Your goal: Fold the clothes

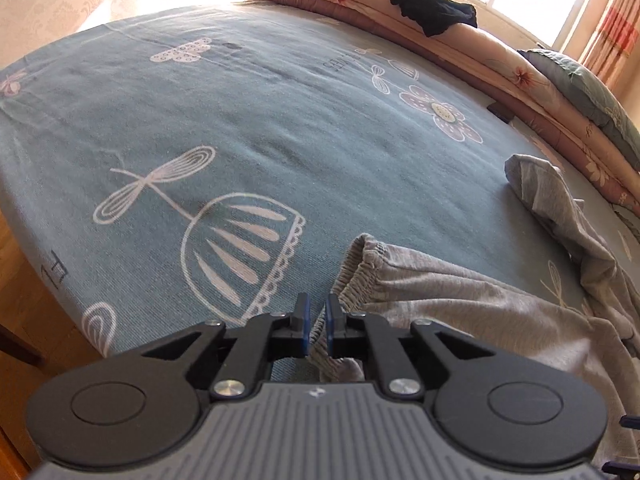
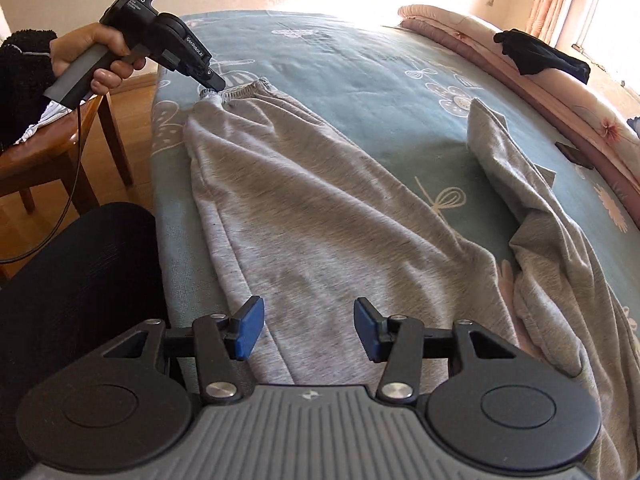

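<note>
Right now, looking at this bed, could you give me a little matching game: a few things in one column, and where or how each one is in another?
Things:
1. left tongs
2. right tongs
3. black garment
4. grey trousers

States:
A. lying on the folded pink quilt
B. open, above grey cloth
C. spread across the blue sheet
D. shut on the elastic waistband

Pairs: 1-D, 2-B, 3-A, 4-C

two grippers [image 2: 309,328], one grey trousers [image 2: 320,208], one black garment [image 2: 540,60], one wooden chair [image 2: 52,160].
</note>
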Demonstrator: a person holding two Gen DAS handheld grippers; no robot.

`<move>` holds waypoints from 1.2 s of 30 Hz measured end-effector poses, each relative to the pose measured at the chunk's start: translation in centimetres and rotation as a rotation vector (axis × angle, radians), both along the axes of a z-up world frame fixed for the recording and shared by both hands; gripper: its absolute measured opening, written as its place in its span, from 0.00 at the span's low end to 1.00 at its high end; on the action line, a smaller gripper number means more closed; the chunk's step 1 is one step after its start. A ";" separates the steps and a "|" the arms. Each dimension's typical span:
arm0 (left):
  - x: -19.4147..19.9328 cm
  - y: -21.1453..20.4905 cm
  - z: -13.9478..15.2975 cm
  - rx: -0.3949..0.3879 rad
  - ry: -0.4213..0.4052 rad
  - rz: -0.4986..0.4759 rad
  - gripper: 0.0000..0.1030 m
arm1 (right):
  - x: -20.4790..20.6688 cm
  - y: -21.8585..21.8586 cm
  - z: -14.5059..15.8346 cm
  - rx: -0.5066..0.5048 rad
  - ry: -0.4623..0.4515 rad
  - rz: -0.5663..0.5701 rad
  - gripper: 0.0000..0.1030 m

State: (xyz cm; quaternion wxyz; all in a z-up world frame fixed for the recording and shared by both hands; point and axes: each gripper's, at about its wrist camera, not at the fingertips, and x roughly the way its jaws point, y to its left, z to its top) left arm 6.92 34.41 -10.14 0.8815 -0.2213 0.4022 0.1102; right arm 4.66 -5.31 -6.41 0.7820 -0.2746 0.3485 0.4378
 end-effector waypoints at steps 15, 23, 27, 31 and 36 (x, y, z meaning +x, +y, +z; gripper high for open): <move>-2.4 0.4 -2.9 -0.208 -0.122 0.075 0.48 | -0.6 0.3 -0.3 0.067 0.071 -0.027 0.53; -0.5 -2.0 -2.3 -0.049 -0.096 -0.013 0.08 | -1.1 0.9 -0.8 0.044 0.051 -0.022 0.53; -0.8 -0.7 -0.4 -0.060 -0.142 0.035 0.07 | -1.8 1.6 -1.3 -0.003 -0.004 0.008 0.53; -1.0 1.1 1.6 -0.082 -0.198 0.080 0.07 | -2.7 2.6 -1.9 -0.034 -0.048 0.032 0.53; -1.1 2.3 1.4 -0.110 -0.184 0.121 0.07 | -4.1 3.7 -3.0 -0.065 -0.116 0.038 0.53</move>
